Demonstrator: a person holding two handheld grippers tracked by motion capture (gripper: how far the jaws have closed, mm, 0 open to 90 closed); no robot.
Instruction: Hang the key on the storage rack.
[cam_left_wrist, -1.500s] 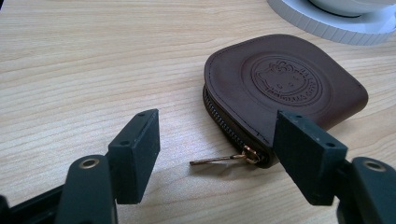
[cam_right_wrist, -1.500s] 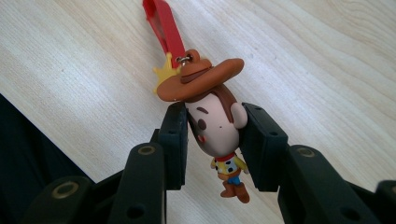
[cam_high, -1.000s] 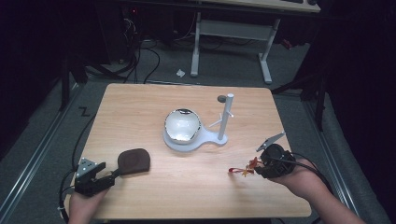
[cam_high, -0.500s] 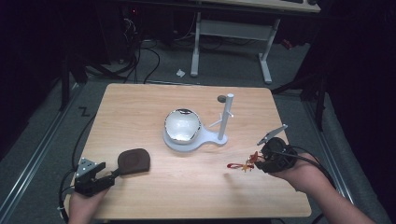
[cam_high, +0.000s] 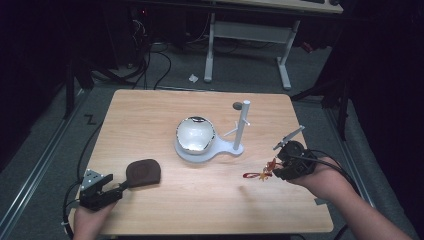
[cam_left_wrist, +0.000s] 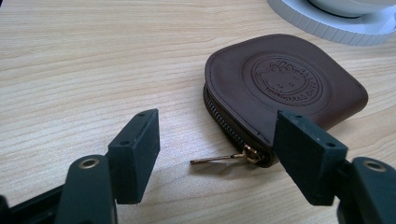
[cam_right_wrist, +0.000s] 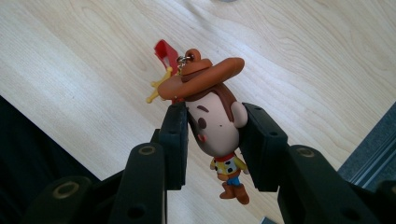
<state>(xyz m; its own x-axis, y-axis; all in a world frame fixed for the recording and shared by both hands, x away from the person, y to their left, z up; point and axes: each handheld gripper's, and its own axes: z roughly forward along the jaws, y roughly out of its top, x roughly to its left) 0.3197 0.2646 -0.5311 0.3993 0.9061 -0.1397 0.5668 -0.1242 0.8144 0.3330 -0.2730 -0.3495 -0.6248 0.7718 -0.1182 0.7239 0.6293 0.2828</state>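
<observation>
Cowboy keychain figure (cam_right_wrist: 219, 128) clamped by its head in right gripper (cam_high: 280, 165) jaws near surface (cam_high: 150, 115) right edge, hat pointing away, left gripper (cam_left_wrist: 215, 154) jaws wide apart, empty, beside brown zip pouch (cam_left_wrist: 285, 84) near front-left corner.

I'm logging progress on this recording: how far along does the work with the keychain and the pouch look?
Done: the right gripper is shut on the cowboy keychain figure, lifted off the table. In hand: the left gripper sits open around the brown pouch's zipper pull, not yet clamped. Left: the pouch looks zipped shut. Its final goal is not clear.
</observation>
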